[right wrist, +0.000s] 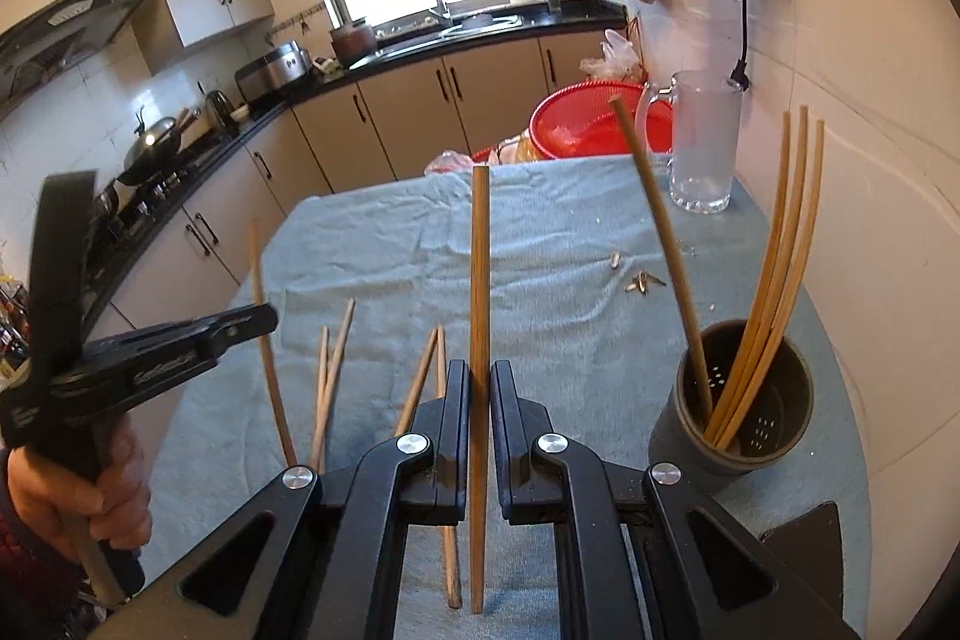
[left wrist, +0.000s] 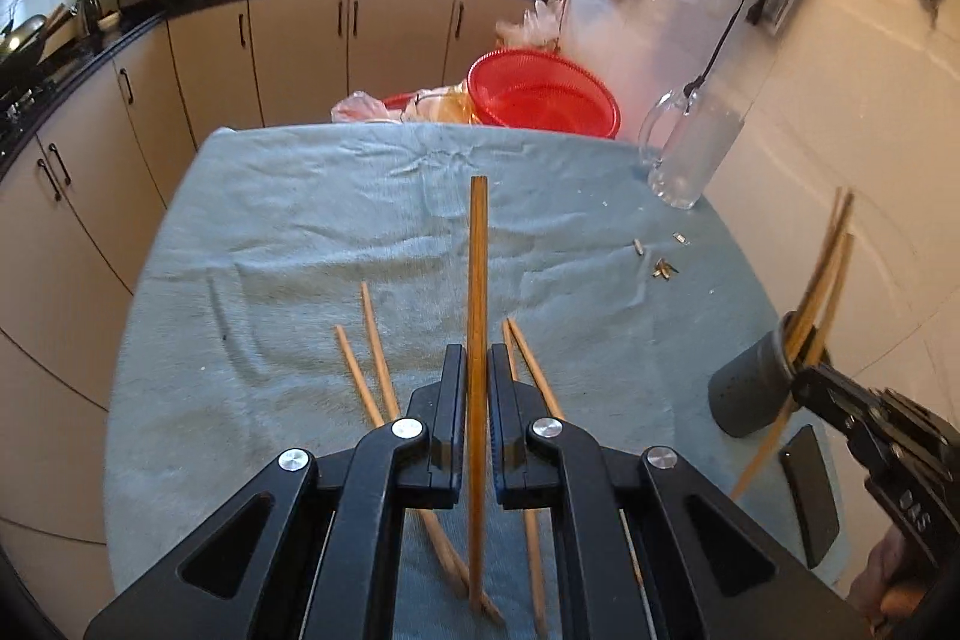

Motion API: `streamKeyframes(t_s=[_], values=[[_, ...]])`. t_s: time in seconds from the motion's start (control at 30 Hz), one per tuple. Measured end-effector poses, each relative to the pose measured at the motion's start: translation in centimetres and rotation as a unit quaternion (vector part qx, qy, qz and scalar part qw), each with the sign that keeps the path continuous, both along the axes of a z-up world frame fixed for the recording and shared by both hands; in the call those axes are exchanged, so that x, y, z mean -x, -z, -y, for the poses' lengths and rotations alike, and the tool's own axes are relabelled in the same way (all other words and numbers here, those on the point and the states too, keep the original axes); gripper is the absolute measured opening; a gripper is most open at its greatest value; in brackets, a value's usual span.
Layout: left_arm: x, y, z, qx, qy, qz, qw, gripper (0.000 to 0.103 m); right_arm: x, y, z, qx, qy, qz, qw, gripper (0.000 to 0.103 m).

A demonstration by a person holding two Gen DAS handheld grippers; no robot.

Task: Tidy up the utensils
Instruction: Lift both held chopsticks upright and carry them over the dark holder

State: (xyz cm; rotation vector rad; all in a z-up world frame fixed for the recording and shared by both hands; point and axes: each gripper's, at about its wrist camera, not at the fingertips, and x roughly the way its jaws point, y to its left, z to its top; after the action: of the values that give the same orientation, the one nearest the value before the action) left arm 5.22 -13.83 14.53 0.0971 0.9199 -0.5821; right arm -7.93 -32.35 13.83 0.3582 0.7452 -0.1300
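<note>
In the left wrist view my left gripper (left wrist: 477, 358) is shut on a brown chopstick (left wrist: 478, 268) that stands upright above the blue cloth (left wrist: 270, 232). My right gripper (right wrist: 480, 370) is likewise shut on a chopstick (right wrist: 480, 268). From the left wrist, the right gripper (left wrist: 804, 379) hangs beside the grey holder (left wrist: 750, 394). The holder (right wrist: 744, 424) stands at the right with several chopsticks (right wrist: 774, 280) leaning in it. The left gripper (right wrist: 267, 319) is raised at the left, a hand on its handle. Loose chopsticks (left wrist: 375, 340) (right wrist: 333, 364) lie on the cloth below both grippers.
A glass pitcher (right wrist: 705, 142) stands at the cloth's far right corner, with a red basket (left wrist: 540, 91) behind the table. Seed shells (left wrist: 660, 268) are scattered near the pitcher. A dark flat object (left wrist: 810, 496) lies by the holder. Kitchen counters run along the left and back.
</note>
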Motion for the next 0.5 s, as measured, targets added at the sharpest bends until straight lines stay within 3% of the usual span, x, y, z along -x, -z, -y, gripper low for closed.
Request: streamKeyframes(t_s=[0.5], values=[[3.5, -6.1, -1.0, 0.025, -0.010, 0.045, 0.9986, 0.006, 3.1, -4.4, 2.2, -0.015, 0.014, 0.060, 0.998, 0.007]])
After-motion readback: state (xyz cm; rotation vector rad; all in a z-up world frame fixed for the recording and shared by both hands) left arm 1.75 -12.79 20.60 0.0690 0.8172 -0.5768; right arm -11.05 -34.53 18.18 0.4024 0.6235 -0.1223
